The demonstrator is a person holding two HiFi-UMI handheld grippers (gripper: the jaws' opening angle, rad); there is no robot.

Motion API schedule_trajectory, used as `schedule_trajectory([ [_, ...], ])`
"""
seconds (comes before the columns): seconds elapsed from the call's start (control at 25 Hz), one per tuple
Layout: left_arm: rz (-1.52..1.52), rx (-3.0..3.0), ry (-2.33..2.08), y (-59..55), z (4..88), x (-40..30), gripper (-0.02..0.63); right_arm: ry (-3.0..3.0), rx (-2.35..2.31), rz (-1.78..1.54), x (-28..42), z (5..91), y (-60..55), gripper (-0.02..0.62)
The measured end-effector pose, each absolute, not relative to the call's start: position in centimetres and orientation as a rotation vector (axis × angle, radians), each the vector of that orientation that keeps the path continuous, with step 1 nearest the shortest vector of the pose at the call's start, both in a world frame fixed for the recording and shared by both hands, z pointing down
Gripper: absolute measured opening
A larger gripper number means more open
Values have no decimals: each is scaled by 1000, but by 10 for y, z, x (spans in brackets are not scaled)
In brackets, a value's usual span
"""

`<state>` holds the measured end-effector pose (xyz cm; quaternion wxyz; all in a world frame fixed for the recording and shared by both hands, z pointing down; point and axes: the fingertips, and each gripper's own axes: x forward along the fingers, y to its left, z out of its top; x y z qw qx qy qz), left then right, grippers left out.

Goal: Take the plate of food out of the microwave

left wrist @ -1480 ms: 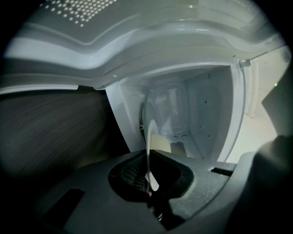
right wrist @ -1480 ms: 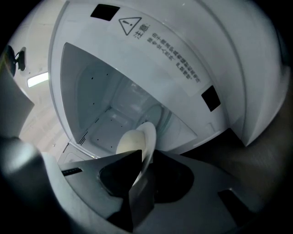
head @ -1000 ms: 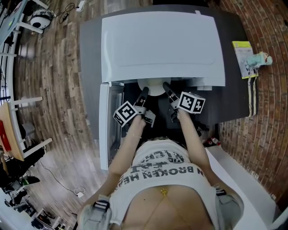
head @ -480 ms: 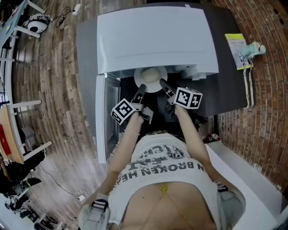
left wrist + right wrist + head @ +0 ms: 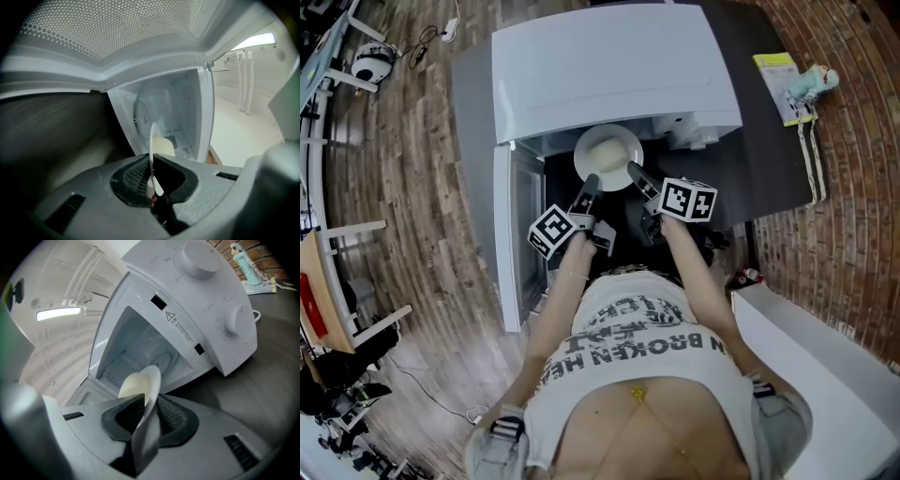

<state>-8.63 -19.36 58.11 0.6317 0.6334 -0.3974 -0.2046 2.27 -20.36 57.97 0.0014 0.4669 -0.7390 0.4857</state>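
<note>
At the mouth of the open microwave (image 5: 609, 75), left tongs (image 5: 589, 181) and right tongs (image 5: 632, 171) each clamp opposite edges of the white plate of food (image 5: 607, 155)

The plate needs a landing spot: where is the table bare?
The dark table is bare right of the microwave, this side of the yellow card. Crowded in front: open door, left gripper, right gripper and plate.

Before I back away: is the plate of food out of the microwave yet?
Out, essentially: the head view shows nearly the whole plate forward of the microwave top; its far rim I cannot place.
</note>
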Motion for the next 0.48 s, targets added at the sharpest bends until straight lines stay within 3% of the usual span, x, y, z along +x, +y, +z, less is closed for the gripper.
schedule_trajectory([
  [0.48, -418, 1486, -848, -175, 576, -86, 17, -2300, 1568, 1536, 23, 572, -177, 81],
])
